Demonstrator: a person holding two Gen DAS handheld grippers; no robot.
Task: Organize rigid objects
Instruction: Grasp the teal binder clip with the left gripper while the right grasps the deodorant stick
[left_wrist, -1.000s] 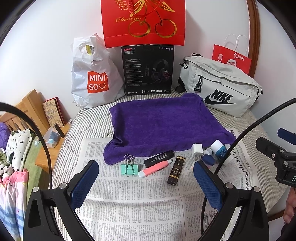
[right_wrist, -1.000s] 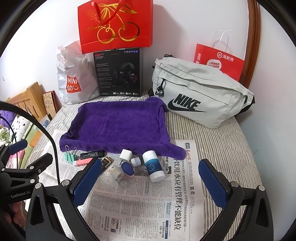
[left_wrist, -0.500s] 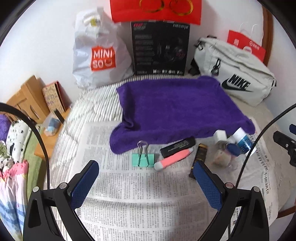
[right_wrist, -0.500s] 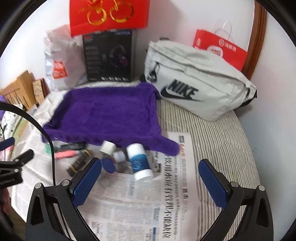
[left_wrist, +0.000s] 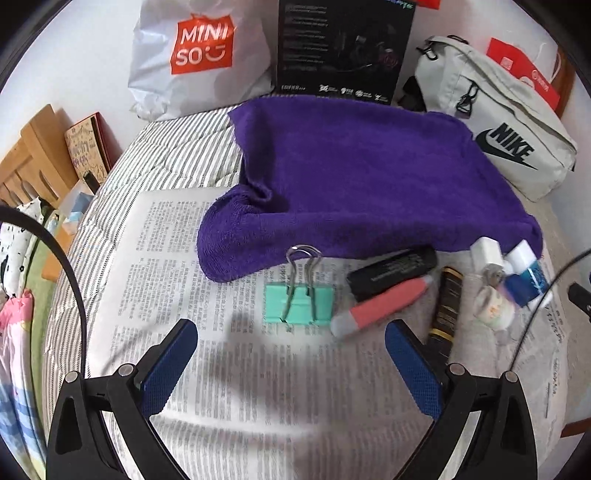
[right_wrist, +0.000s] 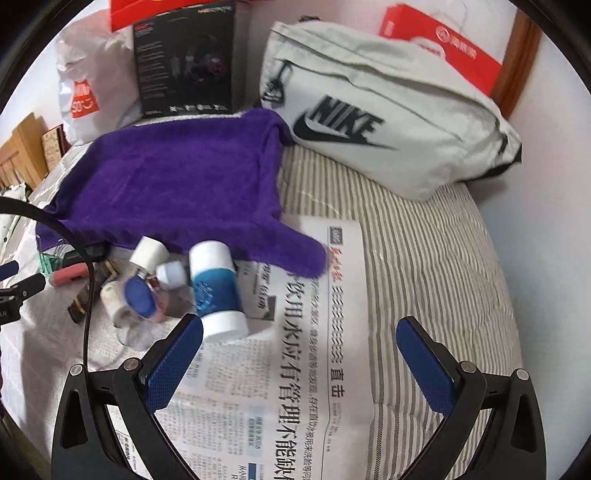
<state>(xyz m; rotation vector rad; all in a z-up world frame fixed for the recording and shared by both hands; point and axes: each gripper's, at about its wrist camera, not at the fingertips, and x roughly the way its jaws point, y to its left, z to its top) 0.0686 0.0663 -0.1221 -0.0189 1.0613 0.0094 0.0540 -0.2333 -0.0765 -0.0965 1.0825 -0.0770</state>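
A: status on my left claw?

B: left gripper (left_wrist: 291, 360) is spread wide, nothing between the pads, hovering over the newspaper (left_wrist: 229, 369). The green binder clip (left_wrist: 300, 303) lies flat on the paper just ahead of it, wire handles pointing at the purple towel (left_wrist: 369, 177)

A: what's next to the clip?

B: to its right a pink marker (left_wrist: 380, 307), angled, with a black tube (left_wrist: 393, 273) just behind it against the towel edge. Then a dark brown tube with gold print (left_wrist: 447, 303), near the gripper's right finger (left_wrist: 413, 371). Past that a white adapter (left_wrist: 487, 254), a small pale jar (left_wrist: 495, 308) and a blue and white bottle (left_wrist: 526, 275), bunched together

A: and my right?

B: right gripper (right_wrist: 299, 360) also wide open, empty, over the newspaper (right_wrist: 314, 369). The blue and white bottle (right_wrist: 218, 291) lies on its side just ahead of the left finger (right_wrist: 173, 363); can't tell if they touch. A blue cap (right_wrist: 139, 295) and a white adapter (right_wrist: 149, 254) sit beside it, blurred

A: background?

B: grey sling bag (right_wrist: 388, 110) and a black box (right_wrist: 184, 59) behind the towel (right_wrist: 177, 184), white shopping bag (left_wrist: 195, 55) at the left
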